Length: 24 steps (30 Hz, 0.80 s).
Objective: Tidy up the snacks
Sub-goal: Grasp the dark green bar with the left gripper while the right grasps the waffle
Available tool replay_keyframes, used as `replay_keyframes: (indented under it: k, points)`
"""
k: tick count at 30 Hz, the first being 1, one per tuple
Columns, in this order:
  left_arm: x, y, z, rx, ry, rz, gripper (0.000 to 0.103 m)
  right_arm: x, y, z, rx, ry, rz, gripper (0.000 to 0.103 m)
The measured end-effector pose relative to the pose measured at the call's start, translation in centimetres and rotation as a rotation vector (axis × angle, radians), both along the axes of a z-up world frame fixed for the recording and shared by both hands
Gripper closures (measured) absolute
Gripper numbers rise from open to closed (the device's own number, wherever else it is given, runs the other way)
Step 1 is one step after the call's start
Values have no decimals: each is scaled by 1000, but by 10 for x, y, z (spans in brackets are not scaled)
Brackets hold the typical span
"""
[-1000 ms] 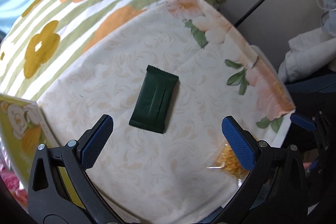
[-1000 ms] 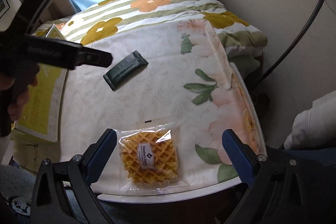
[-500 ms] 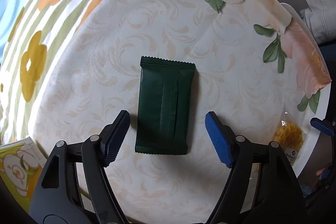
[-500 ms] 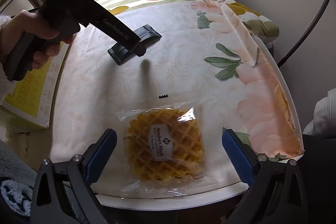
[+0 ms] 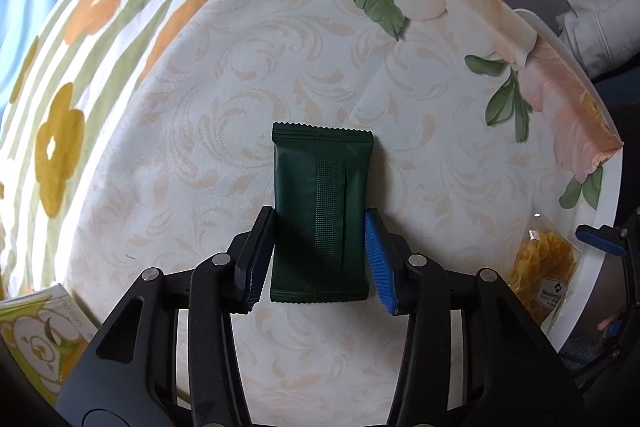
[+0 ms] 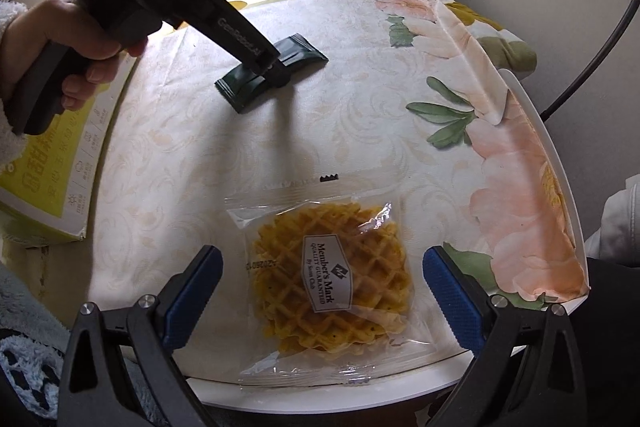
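A dark green snack packet [image 5: 322, 215] lies flat on the cream floral tablecloth [image 5: 240, 107]. My left gripper [image 5: 320, 259] has closed its blue pads onto the packet's two long sides at its near half. In the right wrist view the packet [image 6: 272, 75] sits mid-table under the left gripper [image 6: 272, 65]. A clear bag with a yellow waffle [image 6: 332, 279] lies at the table's near edge. My right gripper [image 6: 320, 291] is open, its fingers astride the waffle bag without touching it. The waffle bag [image 5: 540, 275] shows at the right edge in the left wrist view.
A yellow-green printed box [image 6: 52, 155] stands off the table's left edge, also in the left wrist view [image 5: 36, 339]. A striped floral bedspread [image 5: 80, 27] lies beyond the table. White cloth [image 5: 600, 19] and a dark cable [image 6: 592, 51] are at the right by the wall.
My left gripper came down and forward over the green packet and closed from wide open onto its sides. My right gripper moved closer over the waffle bag, still open.
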<state>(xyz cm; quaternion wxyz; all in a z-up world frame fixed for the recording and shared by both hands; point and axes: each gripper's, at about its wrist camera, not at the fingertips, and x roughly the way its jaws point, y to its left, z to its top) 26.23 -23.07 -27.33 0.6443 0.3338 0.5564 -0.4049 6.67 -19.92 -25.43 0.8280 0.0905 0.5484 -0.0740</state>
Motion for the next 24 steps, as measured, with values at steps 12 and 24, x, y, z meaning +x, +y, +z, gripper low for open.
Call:
replay_keyframes:
  k: [12,24]
  points:
    - [-1,10,32,-85,10,44,62,9,2,-26,-6,67,46,5]
    - [-4,38,84,-190,-15,132,62,9,-10,4,-19,4,43,29]
